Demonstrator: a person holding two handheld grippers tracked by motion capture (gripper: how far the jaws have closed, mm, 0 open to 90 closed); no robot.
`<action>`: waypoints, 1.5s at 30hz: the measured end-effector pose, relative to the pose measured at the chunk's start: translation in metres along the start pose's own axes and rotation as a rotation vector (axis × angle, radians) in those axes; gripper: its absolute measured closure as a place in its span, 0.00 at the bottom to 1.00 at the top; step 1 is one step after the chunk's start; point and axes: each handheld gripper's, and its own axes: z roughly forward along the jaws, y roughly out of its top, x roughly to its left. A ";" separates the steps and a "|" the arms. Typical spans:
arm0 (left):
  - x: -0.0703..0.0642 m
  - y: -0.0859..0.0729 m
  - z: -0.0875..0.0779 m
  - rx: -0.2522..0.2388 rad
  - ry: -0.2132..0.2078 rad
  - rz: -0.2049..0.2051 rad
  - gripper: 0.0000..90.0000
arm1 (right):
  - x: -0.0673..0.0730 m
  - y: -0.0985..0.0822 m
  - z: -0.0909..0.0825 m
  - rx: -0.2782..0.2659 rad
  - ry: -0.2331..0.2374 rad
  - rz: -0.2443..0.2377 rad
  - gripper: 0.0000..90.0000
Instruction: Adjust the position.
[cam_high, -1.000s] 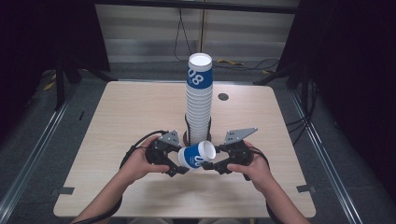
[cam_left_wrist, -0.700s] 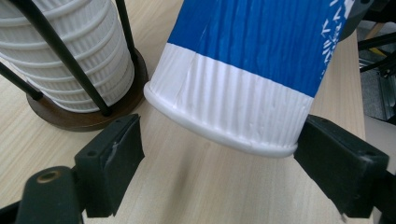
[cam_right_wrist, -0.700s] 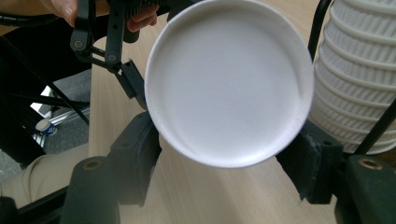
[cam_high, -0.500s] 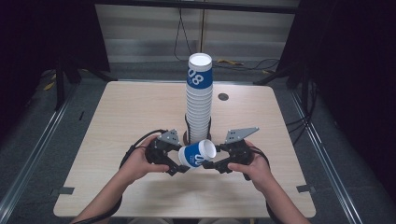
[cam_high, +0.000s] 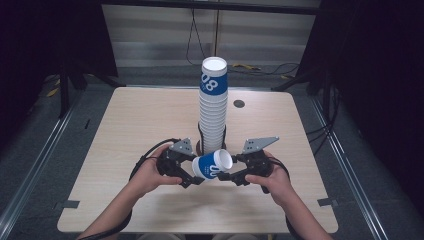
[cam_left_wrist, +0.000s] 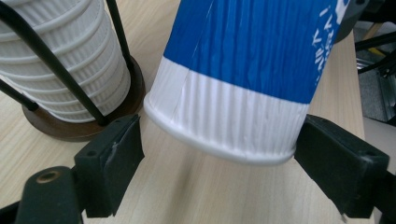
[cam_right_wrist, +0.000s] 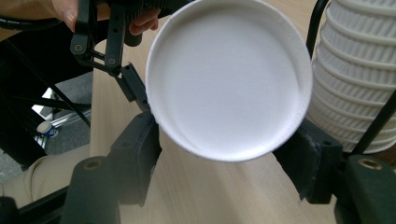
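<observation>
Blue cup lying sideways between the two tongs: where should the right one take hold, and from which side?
Judging by its pose, grip the cup at its closed white end, which faces the right tongs. Come in along the cup's axis from the person's right, one jaw on each side of that end. The left tongs straddle the rim end, and the stack of cups stands close behind.

The single cup (cam_left_wrist: 243, 74) looked like ribbed paper, its blue band matt and finely corrugated above a white rim, and its white bottom disc (cam_right_wrist: 229, 77) was smooth and slightly grainy. The stacked cups (cam_left_wrist: 65, 60) showed the same ridged white paper, held within thin, smooth black rods (cam_left_wrist: 51, 65) that looked like metal on a dark brown, faintly glossy round base (cam_left_wrist: 93, 128). The table (cam_high: 130, 125) had a pale, matt wood-grain surface, and each gripper's black jaws looked like matt, rubbery foam with rough edges.
</observation>
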 end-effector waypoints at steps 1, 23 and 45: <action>0.000 0.001 0.000 -0.013 -0.004 0.009 0.17 | 0.000 0.000 0.000 0.003 -0.001 -0.004 0.36; -0.001 0.009 -0.011 -0.028 -0.024 0.038 0.27 | -0.001 -0.002 0.000 -0.004 0.014 0.000 0.38; -0.005 0.012 -0.012 0.062 -0.045 0.071 0.31 | 0.004 -0.001 0.010 0.075 0.010 -0.054 0.26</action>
